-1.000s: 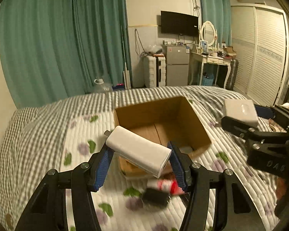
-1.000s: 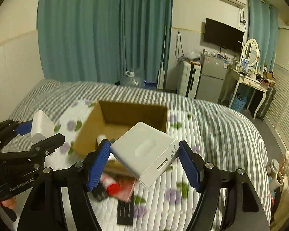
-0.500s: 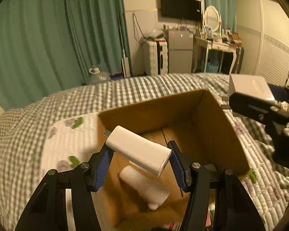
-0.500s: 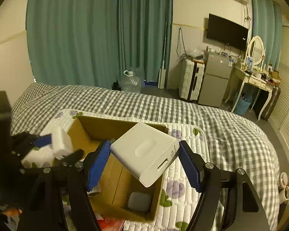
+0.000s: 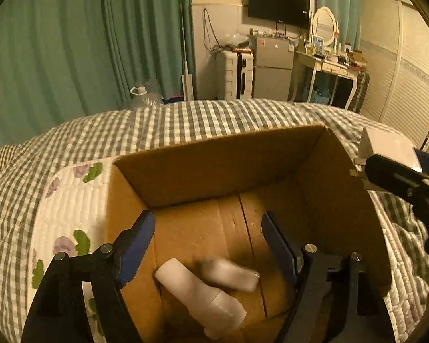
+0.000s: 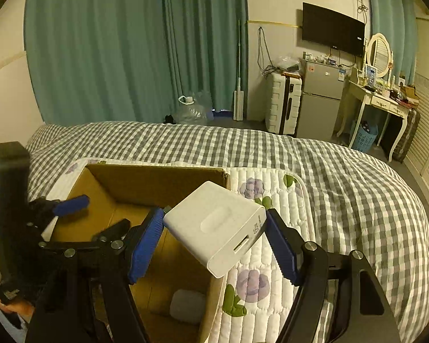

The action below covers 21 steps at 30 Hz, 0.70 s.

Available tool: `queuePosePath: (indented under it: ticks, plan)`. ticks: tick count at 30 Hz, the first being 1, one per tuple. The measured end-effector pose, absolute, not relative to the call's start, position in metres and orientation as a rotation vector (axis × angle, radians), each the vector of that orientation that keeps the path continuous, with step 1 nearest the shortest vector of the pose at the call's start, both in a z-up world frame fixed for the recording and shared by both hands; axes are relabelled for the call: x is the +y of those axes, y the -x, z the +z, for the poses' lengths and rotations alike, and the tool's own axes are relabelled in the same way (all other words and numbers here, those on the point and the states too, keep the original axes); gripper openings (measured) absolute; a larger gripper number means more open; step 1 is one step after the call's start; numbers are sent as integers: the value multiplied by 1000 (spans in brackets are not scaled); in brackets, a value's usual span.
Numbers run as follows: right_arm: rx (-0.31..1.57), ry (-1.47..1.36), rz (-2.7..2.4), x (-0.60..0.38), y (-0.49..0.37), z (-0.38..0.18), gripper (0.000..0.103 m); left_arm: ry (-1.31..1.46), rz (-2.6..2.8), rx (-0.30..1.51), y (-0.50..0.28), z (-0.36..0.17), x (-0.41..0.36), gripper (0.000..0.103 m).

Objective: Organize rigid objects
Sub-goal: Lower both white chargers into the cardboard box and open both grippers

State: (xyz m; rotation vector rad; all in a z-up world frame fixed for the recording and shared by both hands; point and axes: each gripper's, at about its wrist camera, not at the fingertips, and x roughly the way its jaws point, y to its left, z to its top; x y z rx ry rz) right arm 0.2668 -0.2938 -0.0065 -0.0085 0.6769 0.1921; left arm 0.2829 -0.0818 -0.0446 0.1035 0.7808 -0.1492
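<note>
The left gripper (image 5: pixel 207 245) hangs over the cardboard box (image 5: pixel 223 157) with its jaws spread and nothing between them — two white pieces, a white bottle (image 5: pixel 198 294) and a blurred white block (image 5: pixel 228 274), lie on the box floor at its near end. The right gripper (image 6: pixel 214 237) clamps a white charger box (image 6: pixel 214 225) above the box's right wall. The drop-in step seems underway — next, the right one likely needs to swing left over the opening and release.

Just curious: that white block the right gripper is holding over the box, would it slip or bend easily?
The white block probably won't bend: its flat faces and crisp edges look like hard plastic. Its smooth, glossy shell might slip, though the right gripper pinches two flat sides squarely. Dropped into the cardboard box, it should land flat, not roll.
</note>
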Motion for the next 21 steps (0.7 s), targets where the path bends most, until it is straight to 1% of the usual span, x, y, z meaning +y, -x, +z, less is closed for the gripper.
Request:
queuePosePath:
  ticks: [7,11,15,21]
  plan:
    - [679,23,209,-278,-252,2,72,-98,-103,733,-252,-4,-54,79]
    - [717,39,241,-251,-252,-7,72,-115,-87,713,-242,9,-40,79]
    - [772,62,255,-224,-265,-27,72,-134,-61,698,-238,9,-28,79]
    - [768,89,227,-206,-284,-42,72,-95,-58,703,-238,-2,-10,79]
